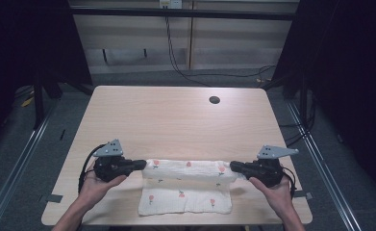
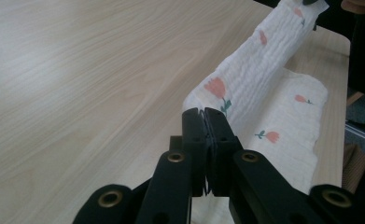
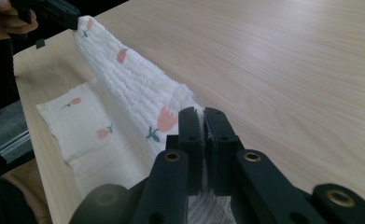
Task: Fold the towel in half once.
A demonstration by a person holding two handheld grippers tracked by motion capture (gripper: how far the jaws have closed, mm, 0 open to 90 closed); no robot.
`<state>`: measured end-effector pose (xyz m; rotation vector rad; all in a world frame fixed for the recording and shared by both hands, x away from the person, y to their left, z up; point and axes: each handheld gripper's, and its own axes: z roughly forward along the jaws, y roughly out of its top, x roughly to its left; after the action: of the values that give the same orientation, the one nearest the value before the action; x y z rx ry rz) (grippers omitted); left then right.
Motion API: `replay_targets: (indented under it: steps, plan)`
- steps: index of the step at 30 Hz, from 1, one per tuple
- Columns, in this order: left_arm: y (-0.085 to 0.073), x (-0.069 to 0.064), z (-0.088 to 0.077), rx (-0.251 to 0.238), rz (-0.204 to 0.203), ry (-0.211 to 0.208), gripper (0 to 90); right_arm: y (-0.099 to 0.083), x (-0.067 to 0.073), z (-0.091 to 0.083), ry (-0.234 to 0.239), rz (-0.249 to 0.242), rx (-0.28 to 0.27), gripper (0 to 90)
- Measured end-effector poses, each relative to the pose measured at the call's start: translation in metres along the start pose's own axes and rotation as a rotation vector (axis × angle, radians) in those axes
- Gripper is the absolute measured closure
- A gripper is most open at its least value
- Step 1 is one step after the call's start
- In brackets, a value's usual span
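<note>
A white cloth with small pink flowers (image 1: 188, 185) lies near the front edge of the wooden table (image 1: 176, 115). Its far edge is lifted and stretched between both grippers, while the near part rests flat. My left gripper (image 1: 143, 164) is shut on the cloth's left corner (image 2: 208, 95), with its jaws pressed together on the fabric. At the other end, my right gripper (image 1: 231, 166) is shut on the right corner (image 3: 173, 109). In the left gripper view the cloth (image 2: 259, 60) runs taut to the other gripper at the top right. In the right gripper view the cloth (image 3: 124, 74) rises to the top left.
A round cable hole (image 1: 214, 100) sits in the table's far right part. Black cables (image 1: 195, 72) trail on the floor behind the table. Metal rails (image 1: 22, 154) run along both sides. Bare tabletop stretches beyond the cloth.
</note>
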<state>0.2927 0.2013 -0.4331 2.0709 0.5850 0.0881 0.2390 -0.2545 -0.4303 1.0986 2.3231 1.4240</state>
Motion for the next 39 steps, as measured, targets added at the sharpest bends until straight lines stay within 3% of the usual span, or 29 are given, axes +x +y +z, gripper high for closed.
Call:
replay_targets:
  steps: [5,11,13,18,23,32,35,39]
  plan:
    - [-0.007,-0.005,0.0,0.011,-0.014,-0.023,88.3,-0.006,0.003,0.001,0.004,0.002,0.019,86.2]
    - [-0.007,-0.015,0.003,0.058,0.022,-0.037,88.2,-0.008,0.011,-0.004,-0.006,-0.025,0.051,86.1]
    - [-0.012,-0.014,0.006,0.06,0.008,-0.044,88.2,-0.012,0.011,-0.003,0.002,-0.015,0.05,86.1]
    - [-0.026,-0.016,0.014,0.122,0.035,-0.049,88.0,-0.026,0.015,0.003,0.017,-0.011,0.107,85.6]
    - [-0.037,-0.015,0.014,0.128,0.007,-0.062,88.0,-0.039,0.019,0.008,0.036,-0.004,0.152,84.7]
    - [-0.047,-0.022,0.02,0.159,0.01,-0.104,87.0,-0.051,0.028,0.007,0.045,0.005,0.189,82.2]
    - [-0.048,-0.024,0.02,0.196,0.024,-0.107,85.8,-0.056,0.029,0.01,0.058,0.007,0.213,81.4]
    - [-0.048,-0.027,0.016,0.19,0.02,-0.125,86.0,-0.057,0.033,0.013,0.069,-0.01,0.237,81.3]
